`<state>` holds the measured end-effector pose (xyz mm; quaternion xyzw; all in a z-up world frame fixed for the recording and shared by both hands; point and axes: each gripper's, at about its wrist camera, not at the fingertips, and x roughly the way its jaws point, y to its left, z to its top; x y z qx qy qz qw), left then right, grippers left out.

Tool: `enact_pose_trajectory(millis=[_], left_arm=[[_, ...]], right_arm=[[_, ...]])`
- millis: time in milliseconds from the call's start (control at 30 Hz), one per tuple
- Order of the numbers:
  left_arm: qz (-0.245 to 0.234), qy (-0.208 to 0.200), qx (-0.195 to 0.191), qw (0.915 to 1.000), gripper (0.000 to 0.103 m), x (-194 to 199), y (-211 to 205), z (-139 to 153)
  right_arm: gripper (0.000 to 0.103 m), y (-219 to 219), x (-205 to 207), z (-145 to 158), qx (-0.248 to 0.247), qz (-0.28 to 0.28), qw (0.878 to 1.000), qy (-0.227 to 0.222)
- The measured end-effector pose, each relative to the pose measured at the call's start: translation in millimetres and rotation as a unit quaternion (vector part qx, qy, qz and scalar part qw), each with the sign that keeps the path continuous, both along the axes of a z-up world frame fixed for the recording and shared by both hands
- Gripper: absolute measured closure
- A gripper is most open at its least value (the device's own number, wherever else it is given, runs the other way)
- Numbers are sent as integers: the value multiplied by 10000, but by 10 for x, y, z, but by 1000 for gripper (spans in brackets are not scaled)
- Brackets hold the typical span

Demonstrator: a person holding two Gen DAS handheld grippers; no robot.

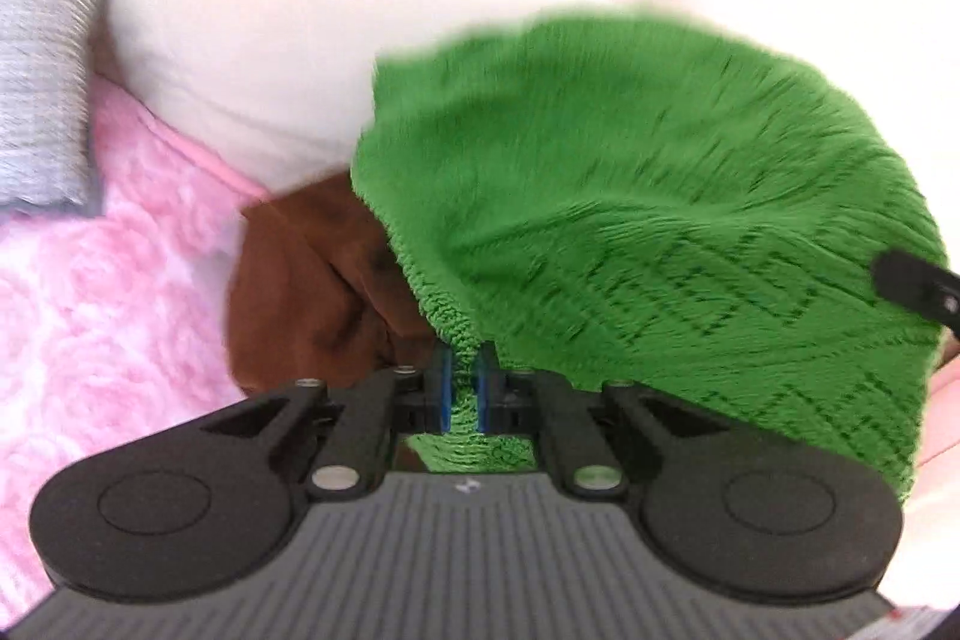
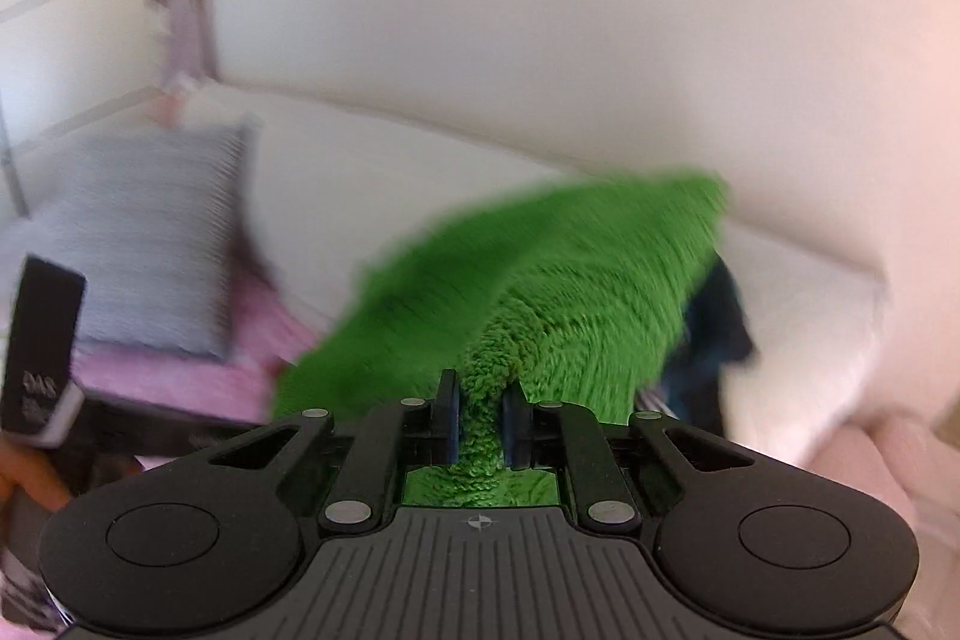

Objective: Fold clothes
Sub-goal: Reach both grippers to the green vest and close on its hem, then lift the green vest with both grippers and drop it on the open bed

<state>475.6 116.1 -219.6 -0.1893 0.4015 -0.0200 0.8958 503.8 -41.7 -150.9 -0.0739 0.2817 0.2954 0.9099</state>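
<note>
A bed under a pink fluffy blanket [image 1: 120,280]

We see a grey ribbed cushion [image 1: 48,40] resting on the blanket against the white padded headboard [image 1: 270,40], and a crumpled brown garment [image 1: 300,292] lying on the blanket near the headboard's foot. A dark blue garment [image 2: 714,334] lies blurred beyond.
</note>
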Motion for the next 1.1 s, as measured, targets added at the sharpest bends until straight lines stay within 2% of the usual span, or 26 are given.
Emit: enact_pose_trajectory(millis=[133, 267, 367, 433, 500, 567, 633, 700, 767, 800, 900, 967, 1033, 1100], left_arm=[[465, -526, 37, 9975, 99, -559, 284, 454], [1140, -994, 311, 9880, 99, -1434, 582, 967], [1818, -1218, 527, 9743, 99, -2213, 773, 1319], [2334, -1352, 713, 9603, 99, -2780, 879, 1566], [2762, -1354, 910, 9471, 99, -3268, 931, 1742], [3260, -1125, 1092, 9323, 99, -3738, 978, 1856], [3667, -854, 1181, 9188, 90, -4117, 991, 1884], [4025, -446, 1298, 9051, 79, -4477, 990, 1826], [4281, 80, 1393, 8929, 76, -4847, 974, 1697], [4370, 315, 1378, 8883, 75, -4980, 974, 1636], [4541, 857, 1162, 8792, 67, -5459, 968, 1411], [4556, 1112, 1091, 8764, 64, -5768, 869, 1270], [4481, 1338, 1088, 8772, 62, -5920, 775, 1119], [4359, 1495, 978, 8821, 60, -6069, 686, 1003]], right_arm=[[94, 305, -354, 419, 417, 791, 9954, -344], [94, 633, -795, 752, 847, 1636, 9820, -427], [94, 865, -1175, 945, 1246, 2264, 9658, -229], [94, 1030, -1447, 1048, 1468, 2648, 9530, -105], [93, 1254, -1712, 1143, 1585, 3175, 9346, 237], [89, 1608, -1970, 1168, 1149, 3763, 9160, 790], [78, 1887, -2333, 1102, 459, 4171, 9003, 1154], [60, 1942, -2753, 1030, 246, 4353, 8957, 872], [50, 1961, -3136, 969, 4, 4520, 8896, 655], [49, 1946, -3282, 916, -125, 4591, 8859, 646], [48, 1825, -3722, 734, -502, 4760, 8749, 743], [48, 1778, -3895, 574, -773, 4759, 8720, 841], [48, 1679, -4109, 458, -991, 4733, 8701, 951], [48, 1513, -4353, 297, -1206, 4659, 8704, 1041]])
